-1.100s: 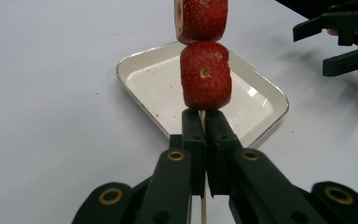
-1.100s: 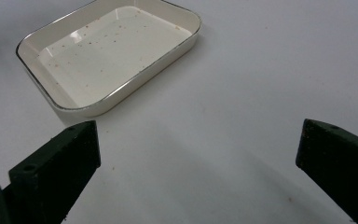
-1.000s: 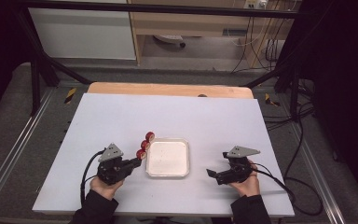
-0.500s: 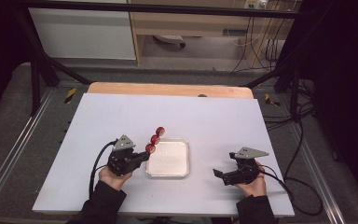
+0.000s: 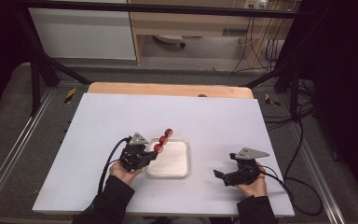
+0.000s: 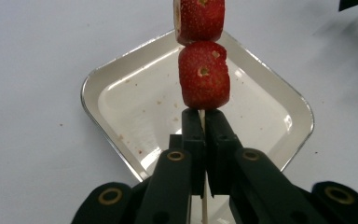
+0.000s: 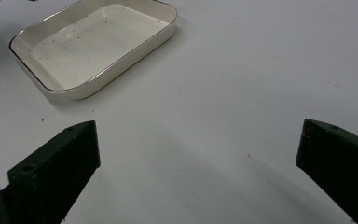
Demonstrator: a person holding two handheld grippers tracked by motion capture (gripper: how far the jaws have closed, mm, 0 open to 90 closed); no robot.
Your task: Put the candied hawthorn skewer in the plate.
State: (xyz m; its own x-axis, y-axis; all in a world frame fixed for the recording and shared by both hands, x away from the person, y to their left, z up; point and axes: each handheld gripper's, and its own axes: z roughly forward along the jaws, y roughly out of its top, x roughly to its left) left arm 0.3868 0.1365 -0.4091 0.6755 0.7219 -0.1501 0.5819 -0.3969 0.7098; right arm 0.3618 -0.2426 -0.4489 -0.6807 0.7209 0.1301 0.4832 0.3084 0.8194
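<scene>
The left claw (image 6: pixel 204 126) is shut tight on a thin wooden stick (image 6: pixel 203 205). Round red strawberry slices (image 6: pixel 203 74) sit on the stick, one after another. Each slice is bumpy with tiny seeds and has a small hole in it. From the high view, three red slices (image 5: pixel 163 140) show in a slanted row, from the left claw (image 5: pixel 150 153) up past the far left corner of the dish (image 5: pixel 182 170).

The dish (image 6: pixel 121 135) is white, shallow and almost square, with round corners and a thin shiny rim. The left gripper view shows small brown and red specks on its smooth bottom. It also shows the stick held above the dish, with the slices over its far part.

The right claw (image 7: pixel 198 154) is wide open and holds nothing. Its two black jaws are flat and blocky. The right gripper view shows the dish (image 7: pixel 165 32) far off at the top left. In the high view, the right claw (image 5: pixel 220 176) is well apart from the dish, to its right.

The worktop (image 5: pixel 214 121) is white, flat and smooth, with a strip of light wood at its far edge.
</scene>
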